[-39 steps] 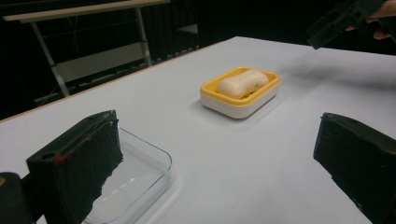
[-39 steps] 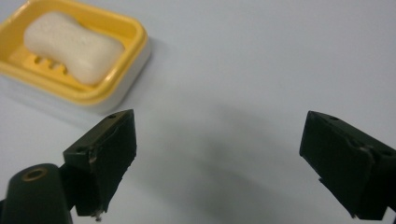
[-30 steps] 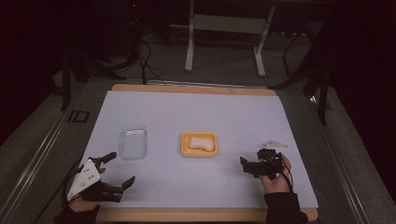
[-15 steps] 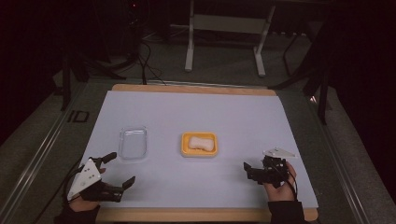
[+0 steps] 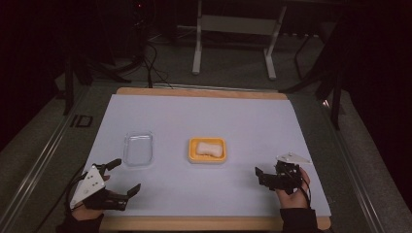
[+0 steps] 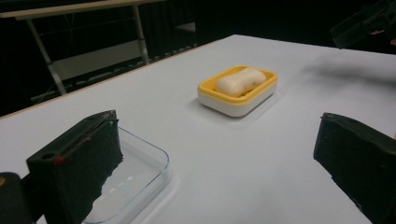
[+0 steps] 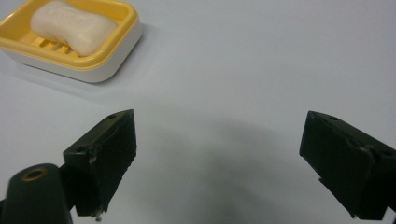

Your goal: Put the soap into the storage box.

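At the table's near edge, the left gripper (image 5: 121,175) sits by the near-left corner and the right gripper (image 5: 265,175) toward the near-right corner, each with jaws spread wide and holding nothing. Farther in, the left gripper view shows a clear plastic lid (image 6: 135,179) lying flat just beyond one jaw, while the right gripper view brings out the slotted floor of the yellow soap dish (image 7: 107,44). From the high view, the white soap bar (image 5: 208,148) rests in that dish at the table's middle, the lid to its left, both well apart from the grippers.
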The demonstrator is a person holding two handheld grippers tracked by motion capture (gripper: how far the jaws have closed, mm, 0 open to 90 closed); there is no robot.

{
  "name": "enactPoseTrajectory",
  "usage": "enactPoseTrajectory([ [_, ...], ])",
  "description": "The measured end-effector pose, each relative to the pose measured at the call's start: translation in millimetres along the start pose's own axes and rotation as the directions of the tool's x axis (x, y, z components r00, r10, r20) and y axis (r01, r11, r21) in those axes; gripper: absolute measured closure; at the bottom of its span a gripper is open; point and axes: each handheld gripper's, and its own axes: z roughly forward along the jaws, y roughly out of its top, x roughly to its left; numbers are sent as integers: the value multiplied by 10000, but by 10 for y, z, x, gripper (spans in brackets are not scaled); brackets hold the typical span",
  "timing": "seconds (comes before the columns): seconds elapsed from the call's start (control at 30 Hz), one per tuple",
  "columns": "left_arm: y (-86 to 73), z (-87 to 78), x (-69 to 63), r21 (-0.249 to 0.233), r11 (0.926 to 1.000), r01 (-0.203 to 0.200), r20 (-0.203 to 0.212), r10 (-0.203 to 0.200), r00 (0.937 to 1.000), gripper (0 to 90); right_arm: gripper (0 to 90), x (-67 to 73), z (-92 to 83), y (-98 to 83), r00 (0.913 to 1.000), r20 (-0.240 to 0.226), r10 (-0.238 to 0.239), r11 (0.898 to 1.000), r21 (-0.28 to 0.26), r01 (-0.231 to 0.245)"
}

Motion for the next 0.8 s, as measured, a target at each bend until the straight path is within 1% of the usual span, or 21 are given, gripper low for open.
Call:
enactPoseTrajectory([
  [0.07, -1, 4, 1, 13, 10000, -15, 16, 15, 10000, 11, 109, 3, -3, 1, 9999, -129, -27, 9999, -113, 25],
  [0.33, -3, 11, 8, 62, 9999, 105, -23, -105, 9999, 12, 109, 22, 35, -5, 9995, -289, -82, 10000, 20, 83],
  [0.5, -3, 13, 10, 76, 9999, 147, -61, -146, 9999, 11, 109, 37, 33, -1, 9988, -309, -378, 9992, -117, 374],
  [0.57, -3, 14, 9, 80, 9999, 143, -60, -143, 9999, 11, 110, 43, 36, -2, 9985, -309, -443, 9990, -93, 440],
  [0.63, -4, 18, 9, 117, 9998, 136, -54, -136, 9999, 12, 110, 61, 62, -10, 9976, -399, -575, 9983, 111, 579],
  [0.7, -3, 16, 8, 112, 9999, 131, -49, -130, 9999, 11, 110, 72, 77, -14, 9970, -437, -645, 9976, 203, 654],
  [0.8, -4, 12, 9, 87, 9998, 152, -46, -152, 9999, 12, 110, 80, 86, -12, 9965, -424, -719, 9971, 231, 729],
])
